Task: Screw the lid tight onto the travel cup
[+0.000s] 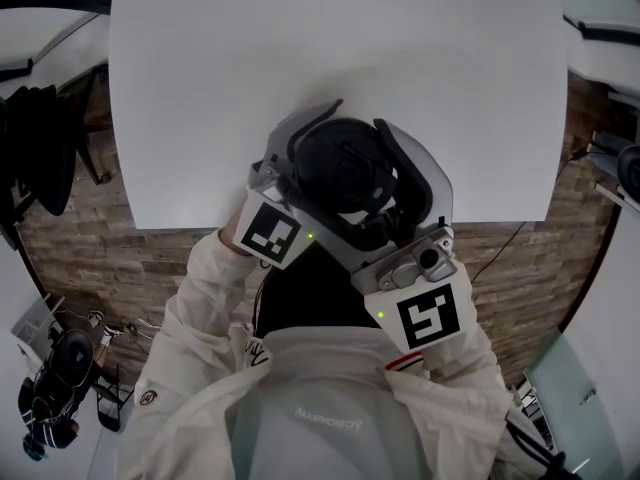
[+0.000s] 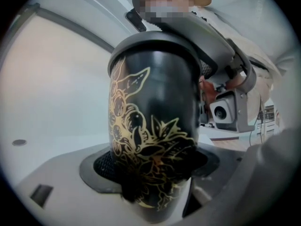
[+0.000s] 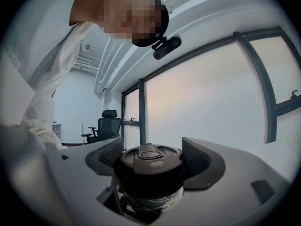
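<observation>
jacket [image 1: 250,418]: cream-white, grey lettering [image 1: 328,421] toward 6 o'clock
left gripper [image 2: 153,166]: grey, black-white marker cube [image 1: 272,233]
right gripper [image 3: 153,160]: grey, matching cube [image 1: 428,315]

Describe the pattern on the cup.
Black cup with gold flower-and-leaf line art; best in the left gripper view.

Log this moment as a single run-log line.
left tongs: clamped on travel cup body | right tongs: clamped on lid | lid: seated on cup | location: over table near edge
</observation>
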Available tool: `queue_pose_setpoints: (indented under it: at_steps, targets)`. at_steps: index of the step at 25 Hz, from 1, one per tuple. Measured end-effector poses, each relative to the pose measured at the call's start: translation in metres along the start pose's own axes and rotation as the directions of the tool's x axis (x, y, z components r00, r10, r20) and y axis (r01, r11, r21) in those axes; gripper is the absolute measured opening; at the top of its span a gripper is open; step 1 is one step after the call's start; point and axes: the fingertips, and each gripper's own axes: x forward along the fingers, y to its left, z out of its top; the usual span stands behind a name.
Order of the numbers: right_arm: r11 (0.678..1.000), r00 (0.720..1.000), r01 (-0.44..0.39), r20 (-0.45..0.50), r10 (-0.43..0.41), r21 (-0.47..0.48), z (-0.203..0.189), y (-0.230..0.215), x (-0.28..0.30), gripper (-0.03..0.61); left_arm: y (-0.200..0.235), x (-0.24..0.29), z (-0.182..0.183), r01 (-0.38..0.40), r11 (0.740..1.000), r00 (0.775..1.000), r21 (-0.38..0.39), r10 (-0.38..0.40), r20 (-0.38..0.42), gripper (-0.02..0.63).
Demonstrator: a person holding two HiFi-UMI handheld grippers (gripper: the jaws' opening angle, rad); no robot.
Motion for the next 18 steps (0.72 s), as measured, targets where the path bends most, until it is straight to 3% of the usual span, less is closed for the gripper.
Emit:
queue_pose_setpoints:
  at_steps: [11,18]
  targets:
    - [1.000,1.000,-0.027,-0.008,0.027,-0.010,-0.001,0.007,0.013,0.408,0.011,-0.008,0.002,0.005,1.000,0.999,0.004,-0.005,0.033,0.402]
    - [0.998,0.998,-0.057,-0.012,0.057,-0.008,-0.004,0.009,0.017,0.410,0.012,-0.020,-0.005,0.066,0.997,0.996,0.028,-0.064,-0.054,0.402]
